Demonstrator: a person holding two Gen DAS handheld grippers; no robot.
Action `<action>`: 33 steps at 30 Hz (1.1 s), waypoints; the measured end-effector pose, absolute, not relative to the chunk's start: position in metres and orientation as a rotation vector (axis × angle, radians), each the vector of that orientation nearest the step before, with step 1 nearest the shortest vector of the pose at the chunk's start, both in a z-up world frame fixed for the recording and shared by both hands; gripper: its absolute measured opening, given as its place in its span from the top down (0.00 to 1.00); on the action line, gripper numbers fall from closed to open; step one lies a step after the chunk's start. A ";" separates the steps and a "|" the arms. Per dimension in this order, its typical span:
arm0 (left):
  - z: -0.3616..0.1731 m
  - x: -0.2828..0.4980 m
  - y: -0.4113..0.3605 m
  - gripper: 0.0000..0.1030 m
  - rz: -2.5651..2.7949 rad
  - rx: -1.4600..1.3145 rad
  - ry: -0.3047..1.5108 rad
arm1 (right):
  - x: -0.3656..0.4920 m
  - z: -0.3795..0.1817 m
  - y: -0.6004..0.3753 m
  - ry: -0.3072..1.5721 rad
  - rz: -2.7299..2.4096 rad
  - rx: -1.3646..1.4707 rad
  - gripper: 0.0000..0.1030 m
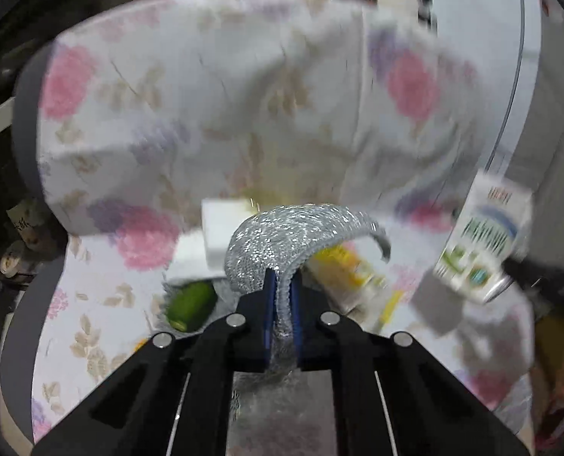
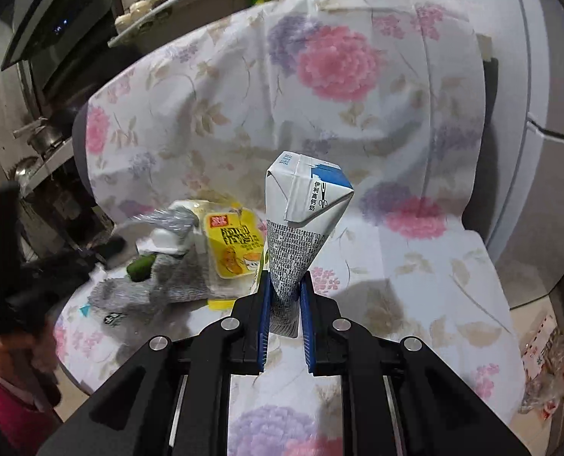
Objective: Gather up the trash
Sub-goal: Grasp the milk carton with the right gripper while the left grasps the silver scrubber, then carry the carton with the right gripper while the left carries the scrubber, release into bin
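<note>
Both tongs are clamped and lifted above the flowery desk [image 2: 415,266]: left tongs [image 1: 282,304] on floppy silvery mesh wrap [image 1: 282,228], right tongs [image 2: 285,304] pinching the light, crushable milk carton [image 2: 301,212] by its squashed bottom end.

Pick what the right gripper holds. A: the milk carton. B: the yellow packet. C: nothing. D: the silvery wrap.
A: in the right wrist view the right gripper has its blue pads pressed on the squashed lower end of the milk carton; the yellow packet lies on the flowered cloth, and the silvery wrap is in the left gripper.
</note>
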State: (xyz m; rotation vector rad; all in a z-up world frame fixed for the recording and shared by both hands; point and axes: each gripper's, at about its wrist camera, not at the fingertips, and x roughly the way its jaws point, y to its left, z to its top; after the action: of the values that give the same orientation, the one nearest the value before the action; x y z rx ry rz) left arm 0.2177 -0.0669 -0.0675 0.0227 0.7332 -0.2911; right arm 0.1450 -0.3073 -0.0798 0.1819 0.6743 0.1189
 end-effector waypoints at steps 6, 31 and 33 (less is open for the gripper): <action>-0.033 0.169 -0.043 0.95 -0.308 -0.082 0.676 | 0.108 -0.061 -0.294 0.639 0.109 0.155 0.85; -0.070 0.011 -0.199 0.94 -0.906 0.088 0.699 | -0.136 -0.064 -0.385 0.619 -0.415 0.198 0.85; -0.071 -0.001 -0.222 0.94 -0.949 0.123 0.683 | -0.153 -0.062 -0.396 0.603 -0.479 0.187 0.85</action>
State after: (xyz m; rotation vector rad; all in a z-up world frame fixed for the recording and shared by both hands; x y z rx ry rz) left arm -0.0008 -0.2215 -0.0710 0.1227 0.6831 -0.9490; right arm -0.1528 -0.3961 -0.0619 0.1865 0.6034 -0.4788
